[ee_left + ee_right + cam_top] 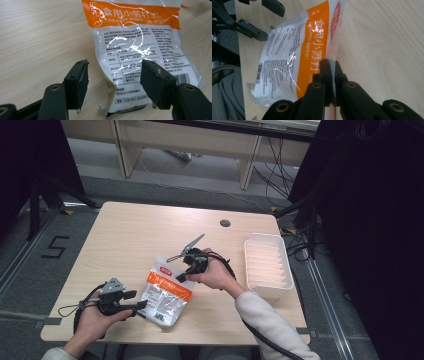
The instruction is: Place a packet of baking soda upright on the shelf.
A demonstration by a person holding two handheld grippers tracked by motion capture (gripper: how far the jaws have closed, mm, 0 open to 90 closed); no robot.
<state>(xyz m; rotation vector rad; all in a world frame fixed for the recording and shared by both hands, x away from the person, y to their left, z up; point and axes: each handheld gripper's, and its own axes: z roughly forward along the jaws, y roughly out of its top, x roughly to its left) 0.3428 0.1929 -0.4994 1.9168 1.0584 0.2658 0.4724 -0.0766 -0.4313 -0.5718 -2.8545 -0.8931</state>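
My right gripper is clamped on the top sealed edge of the pouch, jaws fully closed with the clear seam strip pinched flat between the pads; that's plain in the right gripper view, where the orange band runs just past the jaw tips. Pouch sits on the table near my edge, between my two hands, top end raised by the grip, bottom end resting on the wood. Its long axis runs from the right gripper down toward the left gripper, slanting toward the near-left corner.

Left gripper is wide open and holds nothing. In the left gripper view the pouch's bottom seam lies right ahead and between the jaws, the right-hand pad in that view overlapping the pouch's printed face, the left-hand pad off to the side over bare wood. Can't tell if that pad touches the film or hovers above it.

Relation that matters: bottom end is nearest the left gripper, just beyond its tips, so I'd guess a short push forward and a close gets the second grip. White tray stands well off to the right, nothing visible in it, beyond my right hand
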